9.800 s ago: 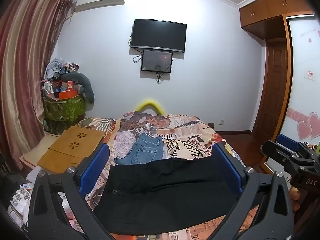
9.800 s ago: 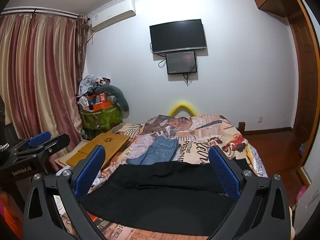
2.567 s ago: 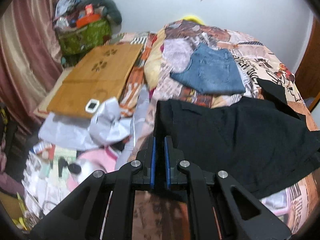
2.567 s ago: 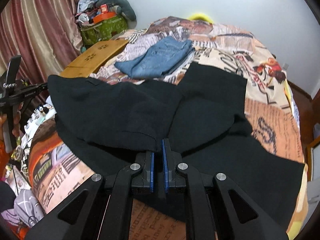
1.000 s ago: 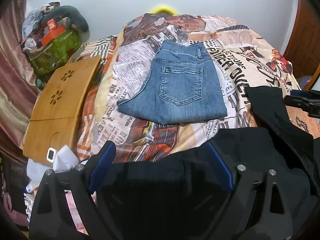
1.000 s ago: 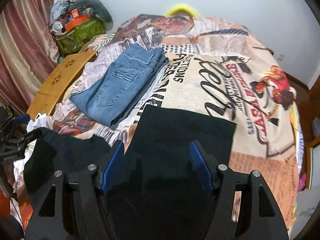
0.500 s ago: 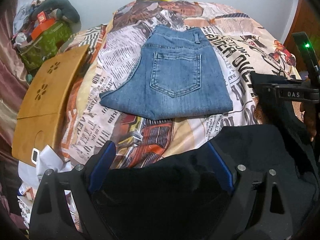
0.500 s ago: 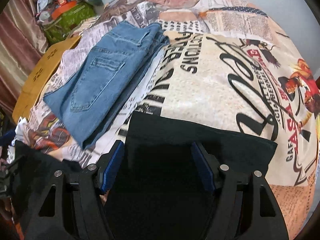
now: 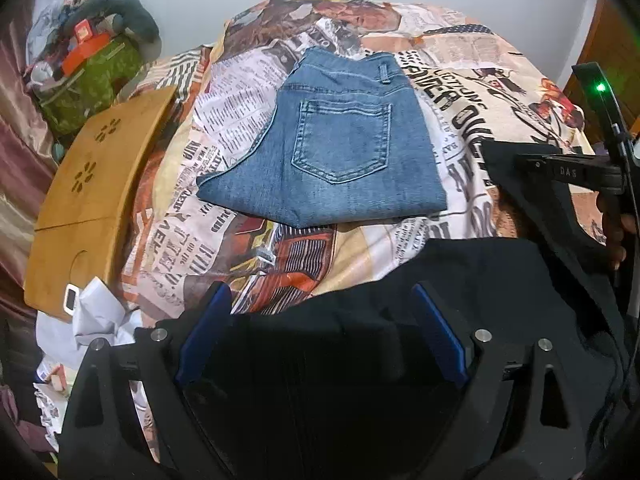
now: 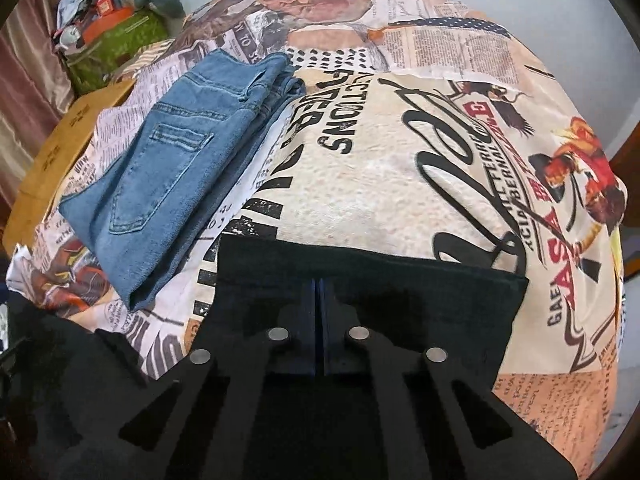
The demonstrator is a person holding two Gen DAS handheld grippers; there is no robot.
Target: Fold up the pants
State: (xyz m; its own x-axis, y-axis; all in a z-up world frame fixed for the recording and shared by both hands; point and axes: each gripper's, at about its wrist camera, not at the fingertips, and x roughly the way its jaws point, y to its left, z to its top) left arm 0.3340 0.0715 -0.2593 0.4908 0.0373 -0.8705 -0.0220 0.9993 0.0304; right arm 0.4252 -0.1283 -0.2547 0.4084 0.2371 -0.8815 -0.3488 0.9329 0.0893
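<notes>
Since a second ago the right gripper (image 10: pixel 319 292) has clamped the black pants (image 10: pixel 360 280); left gripper (image 9: pixel 320 320) gapes wide.

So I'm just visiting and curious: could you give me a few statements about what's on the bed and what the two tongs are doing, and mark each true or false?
1. The right tongs are shut on the black pants. True.
2. The left tongs are shut. False: their jaws stand wide apart over the black pants.
3. The jeans lie folded, a back pocket facing up. True.
4. The jeans rest on top of the black pants. False: they lie apart, farther up the bedspread.
5. A wooden board sits at the bed's left. True.
</notes>
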